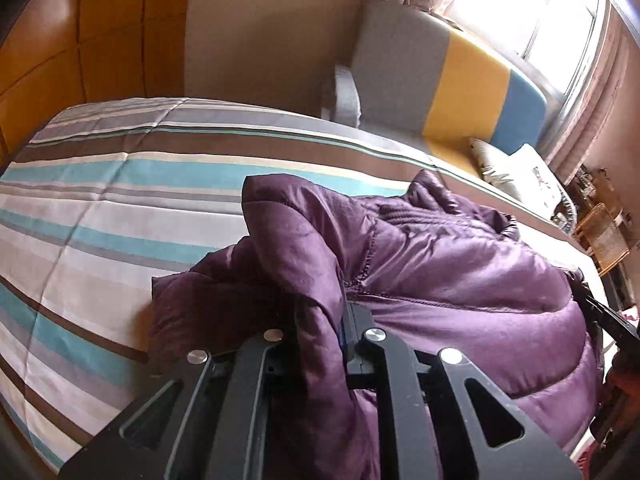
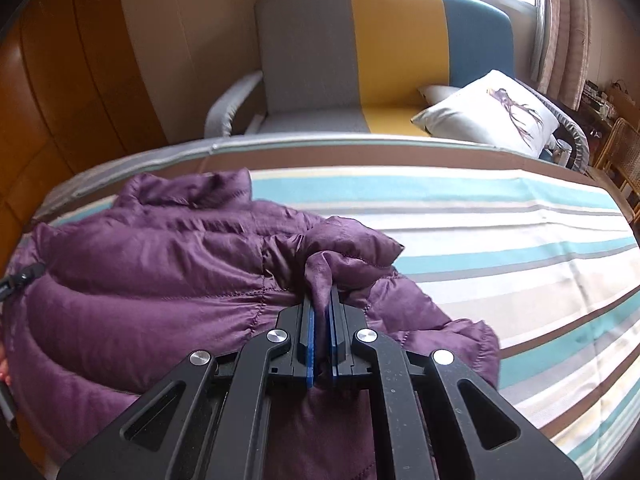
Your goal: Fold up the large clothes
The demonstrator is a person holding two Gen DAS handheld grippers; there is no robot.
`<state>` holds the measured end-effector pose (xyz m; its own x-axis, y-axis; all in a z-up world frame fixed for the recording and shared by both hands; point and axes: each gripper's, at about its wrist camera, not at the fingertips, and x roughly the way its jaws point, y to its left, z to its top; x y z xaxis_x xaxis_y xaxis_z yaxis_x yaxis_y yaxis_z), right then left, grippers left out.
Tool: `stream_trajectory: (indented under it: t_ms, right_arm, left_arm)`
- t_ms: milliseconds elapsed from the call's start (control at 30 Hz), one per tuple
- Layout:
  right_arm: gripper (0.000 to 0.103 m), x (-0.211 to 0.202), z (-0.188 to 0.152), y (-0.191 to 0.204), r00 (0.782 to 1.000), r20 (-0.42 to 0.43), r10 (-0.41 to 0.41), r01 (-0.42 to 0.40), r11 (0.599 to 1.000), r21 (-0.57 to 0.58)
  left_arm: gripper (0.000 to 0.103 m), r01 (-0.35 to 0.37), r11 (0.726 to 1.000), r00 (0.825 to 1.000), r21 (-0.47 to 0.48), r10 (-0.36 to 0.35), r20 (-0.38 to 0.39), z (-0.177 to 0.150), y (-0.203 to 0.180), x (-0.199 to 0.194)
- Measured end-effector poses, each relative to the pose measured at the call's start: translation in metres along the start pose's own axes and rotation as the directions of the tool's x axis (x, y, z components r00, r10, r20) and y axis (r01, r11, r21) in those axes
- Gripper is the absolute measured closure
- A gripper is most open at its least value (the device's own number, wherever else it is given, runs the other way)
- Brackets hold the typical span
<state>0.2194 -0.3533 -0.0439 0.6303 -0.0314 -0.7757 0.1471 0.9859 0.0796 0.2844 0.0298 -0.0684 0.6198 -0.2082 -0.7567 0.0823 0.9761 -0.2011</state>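
A purple quilted puffer jacket (image 1: 440,264) lies bunched on a striped bed (image 1: 100,200). My left gripper (image 1: 324,320) is shut on a fold of the jacket, and the cloth drapes over the fingers and hides their tips. In the right wrist view the same jacket (image 2: 152,272) lies on the left half of the bed (image 2: 500,240). My right gripper (image 2: 322,312) is shut on a pinched fold of the jacket's edge between its blue pads. The right gripper also shows at the far right edge of the left wrist view (image 1: 608,316).
A grey, yellow and blue sofa (image 2: 380,52) stands beyond the bed, with a white cushion (image 2: 488,108) on it. A wooden wardrobe (image 2: 60,100) is on the left. A window with curtains (image 1: 540,12) and a wicker chair (image 2: 620,152) are on the right.
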Motion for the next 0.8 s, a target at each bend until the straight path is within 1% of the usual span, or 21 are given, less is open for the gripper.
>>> stream_trajectory:
  t_ms: [100, 167, 267, 367, 467, 633, 700, 733, 767, 800]
  right_arm:
    - [0.098, 0.013, -0.006, 0.003, 1.000, -0.002, -0.029, 0.029, 1.000, -0.010]
    - [0.098, 0.020, -0.010, 0.007, 0.998, 0.009, -0.055, 0.056, 0.998, -0.029]
    - [0.096, 0.032, -0.015, 0.005, 0.998, 0.013, -0.059, 0.060, 0.998, -0.018]
    - [0.096, 0.037, -0.017, 0.002, 0.998, 0.022, -0.052, 0.052, 0.999, -0.004]
    - [0.095, 0.039, -0.018, 0.002, 0.998, 0.026, -0.054, 0.054, 0.999, -0.001]
    - [0.095, 0.037, -0.020, 0.005, 0.997, 0.038, -0.074, 0.074, 0.997, -0.014]
    - [0.094, 0.035, -0.022, 0.007, 0.996, 0.041, -0.076, 0.076, 0.997, -0.013]
    - [0.094, 0.035, -0.022, 0.008, 0.996, 0.042, -0.075, 0.076, 0.997, -0.012]
    - [0.094, 0.035, -0.022, 0.009, 0.996, 0.043, -0.076, 0.077, 0.997, -0.012]
    - [0.094, 0.035, -0.022, 0.008, 0.996, 0.044, -0.078, 0.078, 0.997, -0.012]
  left_arm:
    - [0.086, -0.040, 0.999, 0.999, 0.033, 0.040, 0.005, -0.004, -0.004, 0.011]
    - [0.080, -0.058, 0.997, 0.998, 0.049, 0.057, 0.014, -0.009, -0.006, 0.018]
    - [0.076, -0.077, 0.994, 0.996, 0.076, 0.074, 0.042, -0.015, -0.010, 0.025]
    - [0.075, -0.093, 0.992, 0.994, 0.084, 0.088, 0.058, -0.019, -0.012, 0.029]
    - [0.075, -0.093, 0.992, 0.994, 0.082, 0.088, 0.058, -0.020, -0.012, 0.032]
    - [0.073, -0.108, 0.990, 0.992, 0.090, 0.101, 0.070, -0.021, -0.013, 0.031]
    - [0.067, -0.128, 0.988, 0.990, 0.087, 0.121, 0.077, -0.021, -0.015, 0.026]
    - [0.056, -0.148, 0.986, 0.987, 0.080, 0.142, 0.080, -0.021, -0.015, 0.022]
    - [0.049, -0.151, 0.986, 0.986, 0.077, 0.144, 0.083, -0.022, -0.016, 0.017]
    - [0.048, -0.151, 0.986, 0.986, 0.075, 0.145, 0.086, -0.022, -0.016, 0.013]
